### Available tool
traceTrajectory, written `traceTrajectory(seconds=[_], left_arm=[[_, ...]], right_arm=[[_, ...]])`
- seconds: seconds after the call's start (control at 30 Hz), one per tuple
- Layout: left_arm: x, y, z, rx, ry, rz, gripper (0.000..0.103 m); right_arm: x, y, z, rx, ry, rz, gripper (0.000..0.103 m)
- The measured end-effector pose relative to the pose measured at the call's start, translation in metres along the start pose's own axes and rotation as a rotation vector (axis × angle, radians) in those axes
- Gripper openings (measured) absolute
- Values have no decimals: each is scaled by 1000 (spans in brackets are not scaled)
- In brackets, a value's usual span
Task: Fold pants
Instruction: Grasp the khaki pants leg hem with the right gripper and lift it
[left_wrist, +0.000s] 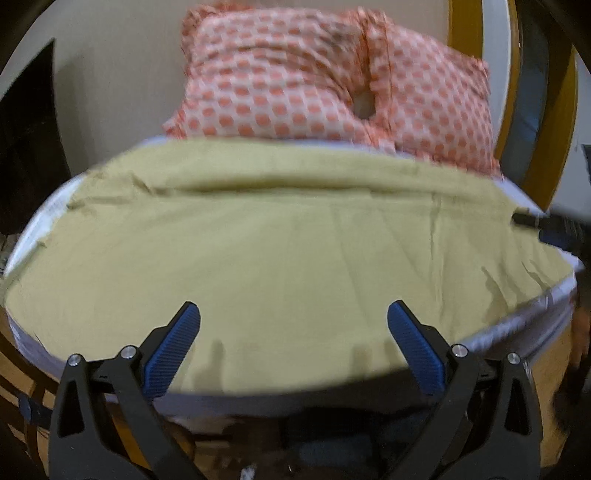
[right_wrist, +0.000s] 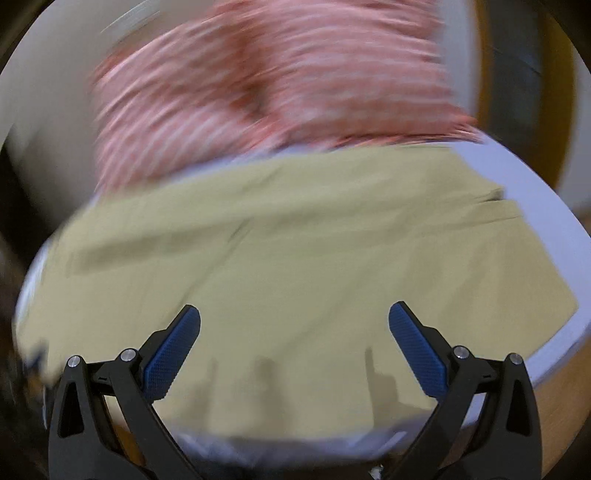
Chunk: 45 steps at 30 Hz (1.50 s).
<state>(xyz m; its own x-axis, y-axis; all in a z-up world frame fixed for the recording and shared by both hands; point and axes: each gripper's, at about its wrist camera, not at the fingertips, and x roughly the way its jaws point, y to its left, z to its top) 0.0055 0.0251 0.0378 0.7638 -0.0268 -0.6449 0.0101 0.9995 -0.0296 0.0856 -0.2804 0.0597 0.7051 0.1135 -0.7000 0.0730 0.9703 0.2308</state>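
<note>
Left gripper (left_wrist: 293, 314): jaws spread wide, nothing between them; the blue ribbed pads (left_wrist: 173, 354) hang over the near part of the cloth without touching it, as far as the left wrist view shows.
Pants (left_wrist: 280, 243): khaki-tan, spread flat ahead of the jaws in both views, covering most of the surface; a long fold or seam runs across the far part.
Bed (left_wrist: 48, 218): white, only a thin rim shows around the cloth; whether it is a mattress or a padded top is hard to say.
Dark thing right of the left jaws (left_wrist: 528, 219): lies at the far right edge of the cloth, cut off by the lens rim; too blurred to identify.
Pillows (left_wrist: 332, 81): white with orange dots, piled beyond the pants, straight ahead of the jaws; sharp enough in the left wrist view, smeared into pink streaks in the right wrist view.
Right gripper (right_wrist: 294, 315): jaws likewise spread wide and holding nothing, above the near part of the pants (right_wrist: 295, 258).
Blur: the whole right wrist view is motion-smeared, so folds and edges of the cloth read only roughly; a stepped corner shows at far right (right_wrist: 498, 199).
Below the jaws: dark and cut off in both views.
Writing: none legible anywhere.
</note>
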Motion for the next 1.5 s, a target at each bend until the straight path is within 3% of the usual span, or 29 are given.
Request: traceTrajectory(seconds=[0.07, 0.13, 0.17, 0.33, 0.53, 0.63, 0.73, 0.8, 0.87, 0.93, 1.0, 1.1, 1.2, 1.27, 1.37, 1.4, 1.5], left_arm=[[-2, 9, 18, -8, -41, 20, 101], [0, 13, 30, -9, -64, 19, 101], [3, 16, 40, -5, -74, 17, 101], [22, 21, 70, 20, -87, 26, 101], [47, 25, 84, 41, -77, 21, 101], [61, 26, 88, 37, -55, 10, 101], [67, 28, 89, 28, -53, 1, 101], [70, 31, 91, 6, -54, -5, 101], [71, 33, 93, -19, -55, -12, 101], [69, 38, 94, -42, -57, -1, 101], [64, 44, 94, -66, -63, 5, 101], [50, 58, 91, -101, -99, 9, 101], [37, 73, 90, -128, -130, 9, 101], [31, 81, 89, -140, -141, 13, 101], [21, 93, 92, -158, -170, 2, 101], [19, 95, 93, -165, -178, -8, 101], [17, 106, 102, -187, -202, -71, 101]], right_arm=[[19, -38, 51, 179, 3, -45, 101], [47, -68, 93, 307, 20, -110, 89], [71, -85, 121, 378, 40, -174, 79], [154, -125, 183, 578, 109, -346, 71], [226, -133, 214, 593, 171, -536, 70], [234, -129, 210, 487, 138, -618, 57], [228, -127, 198, 405, 71, -567, 38], [219, -136, 189, 412, 30, -524, 18], [214, -145, 185, 442, 6, -475, 10], [206, -159, 179, 514, -18, -373, 4], [187, -177, 174, 604, -81, -231, 2], [144, -184, 164, 625, -190, -78, 2], [62, -180, 115, 607, -297, 88, 2], [16, -170, 75, 603, -323, 138, 2], [-13, -177, 16, 637, -289, 130, 2], [-13, -182, -5, 667, -238, 125, 2], [9, -195, -27, 753, -103, 162, 7]])
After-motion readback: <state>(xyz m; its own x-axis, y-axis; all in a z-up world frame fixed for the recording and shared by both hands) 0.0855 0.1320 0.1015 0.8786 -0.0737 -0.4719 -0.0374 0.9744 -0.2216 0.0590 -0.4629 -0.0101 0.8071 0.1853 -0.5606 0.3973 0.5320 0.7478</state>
